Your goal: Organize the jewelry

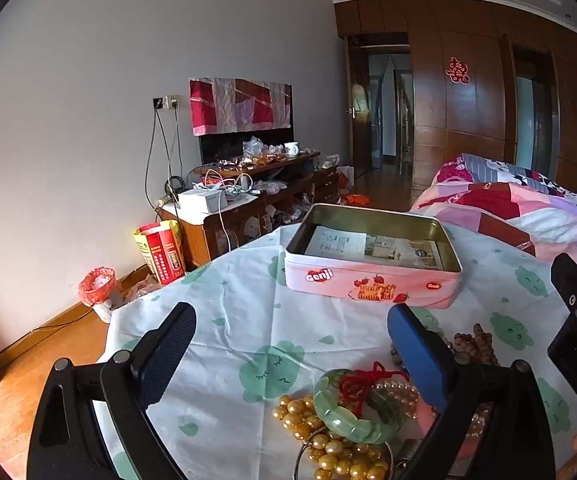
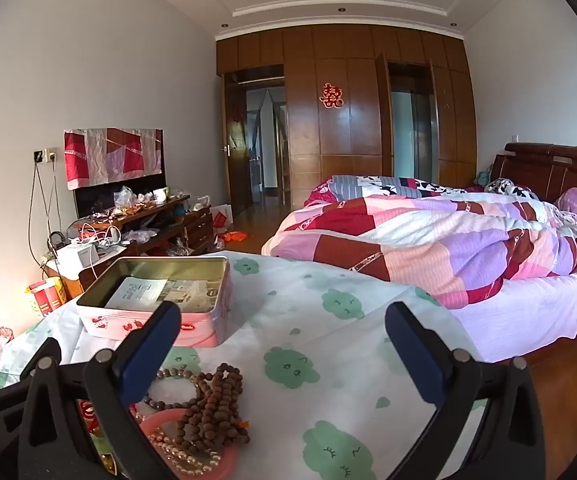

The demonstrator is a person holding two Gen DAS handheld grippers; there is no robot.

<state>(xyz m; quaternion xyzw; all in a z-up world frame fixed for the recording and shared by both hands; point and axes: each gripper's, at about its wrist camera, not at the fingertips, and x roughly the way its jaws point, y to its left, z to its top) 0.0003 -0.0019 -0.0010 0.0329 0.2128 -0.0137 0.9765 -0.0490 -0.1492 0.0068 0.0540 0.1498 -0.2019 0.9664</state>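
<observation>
An open pink tin box (image 1: 372, 280) with papers inside stands on the table; in the right wrist view the tin box (image 2: 160, 300) is at the left. A jewelry pile lies near me: a green jade bangle (image 1: 352, 408), gold bead strand (image 1: 328, 440), red cord (image 1: 360, 384), brown wooden beads (image 1: 476, 344). The right wrist view shows the brown beads (image 2: 212, 404), a pink bangle (image 2: 192, 452) and pearls. My left gripper (image 1: 292, 344) is open and empty above the pile. My right gripper (image 2: 284, 340) is open and empty, to the right of the beads.
The table wears a white cloth with green prints (image 1: 248, 320). A bed with a patchwork quilt (image 2: 448, 240) stands to the right. A cluttered TV cabinet (image 1: 248, 196) and a red-lined bin (image 1: 98, 290) stand on the left by the wall.
</observation>
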